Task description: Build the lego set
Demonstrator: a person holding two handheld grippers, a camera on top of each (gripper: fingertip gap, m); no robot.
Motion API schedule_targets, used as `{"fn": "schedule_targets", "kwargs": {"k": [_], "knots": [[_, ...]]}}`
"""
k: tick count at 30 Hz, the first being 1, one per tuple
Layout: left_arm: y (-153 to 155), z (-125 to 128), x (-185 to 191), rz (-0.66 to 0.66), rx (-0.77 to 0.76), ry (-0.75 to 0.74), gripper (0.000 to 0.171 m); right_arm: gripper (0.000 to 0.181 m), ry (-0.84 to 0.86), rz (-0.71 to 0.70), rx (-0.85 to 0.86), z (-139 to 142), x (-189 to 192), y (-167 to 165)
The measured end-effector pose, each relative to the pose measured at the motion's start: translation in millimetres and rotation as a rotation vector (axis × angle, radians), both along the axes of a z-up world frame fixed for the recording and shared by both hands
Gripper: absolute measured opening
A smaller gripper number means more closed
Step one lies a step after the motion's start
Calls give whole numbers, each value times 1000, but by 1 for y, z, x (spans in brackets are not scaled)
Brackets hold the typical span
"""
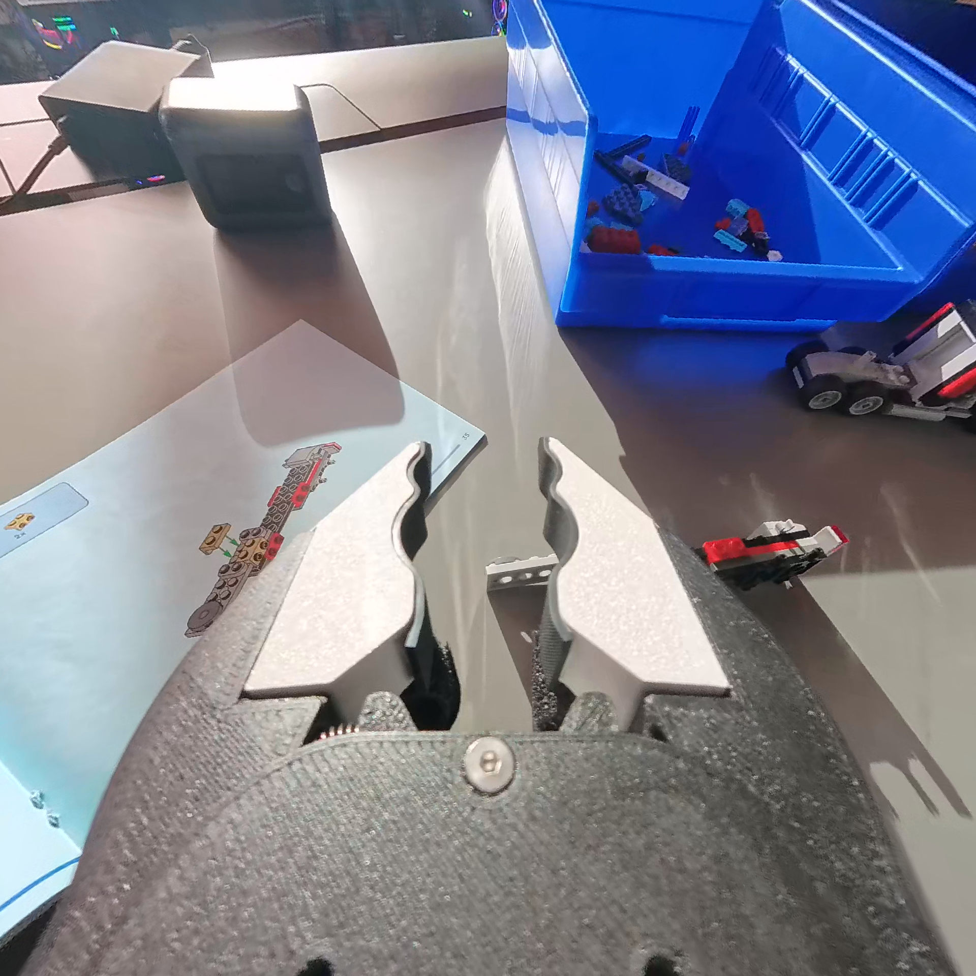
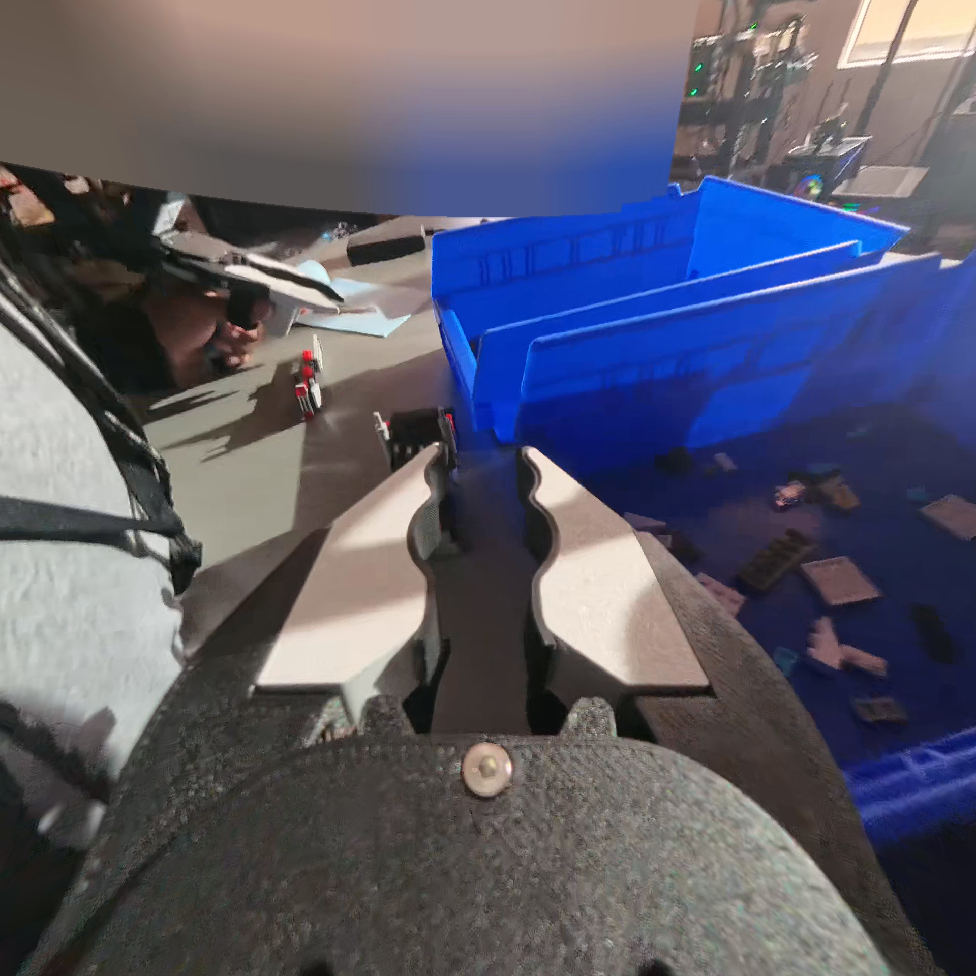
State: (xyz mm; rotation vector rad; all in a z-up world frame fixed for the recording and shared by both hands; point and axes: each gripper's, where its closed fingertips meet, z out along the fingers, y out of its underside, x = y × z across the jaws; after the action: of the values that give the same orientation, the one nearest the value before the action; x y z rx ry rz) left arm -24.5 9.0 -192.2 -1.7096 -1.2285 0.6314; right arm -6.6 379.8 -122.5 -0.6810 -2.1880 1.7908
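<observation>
Both hand-held grippers wide and empty: left point(image 1: 483, 454) above grey plate point(image 1: 520, 570), right point(image 2: 478, 459) beside blue bin point(image 2: 660, 327)

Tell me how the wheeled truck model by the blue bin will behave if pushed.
The truck model stands on round wheels, so it will probably roll on the smooth table. Built from snapped bricks, it may shed parts if shoved hard.

A grey desk point(image 1: 132, 296) with a smooth, faintly glossy top catches strong light and long shadows. Near its far left edge sit two dark box-shaped devices point(image 1: 248, 153), side by side and touching, the nearer one showing a dark front panel. Beyond the desk, the room is dim, with shelves of equipment point(image 2: 781, 90) dotted with small coloured lights and a bright window point(image 2: 908, 31) high on the right.
</observation>
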Motion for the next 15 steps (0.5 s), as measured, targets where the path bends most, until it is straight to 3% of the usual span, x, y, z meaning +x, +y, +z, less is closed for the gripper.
{"fn": "schedule_targets", "kwargs": {"k": [5, 10, 15], "knots": [[-4, 10, 2, 20, 23, 58, 41, 28, -67, 29, -92, 0, -6, -8], [-6, 12, 12, 45, 58, 64, 41, 27, -90, -84, -172, -22, -13, -28], [-8, 20, 18, 40, 121, 99, 41, 25, -38, -202, -174, -18, -22, -24]]}}
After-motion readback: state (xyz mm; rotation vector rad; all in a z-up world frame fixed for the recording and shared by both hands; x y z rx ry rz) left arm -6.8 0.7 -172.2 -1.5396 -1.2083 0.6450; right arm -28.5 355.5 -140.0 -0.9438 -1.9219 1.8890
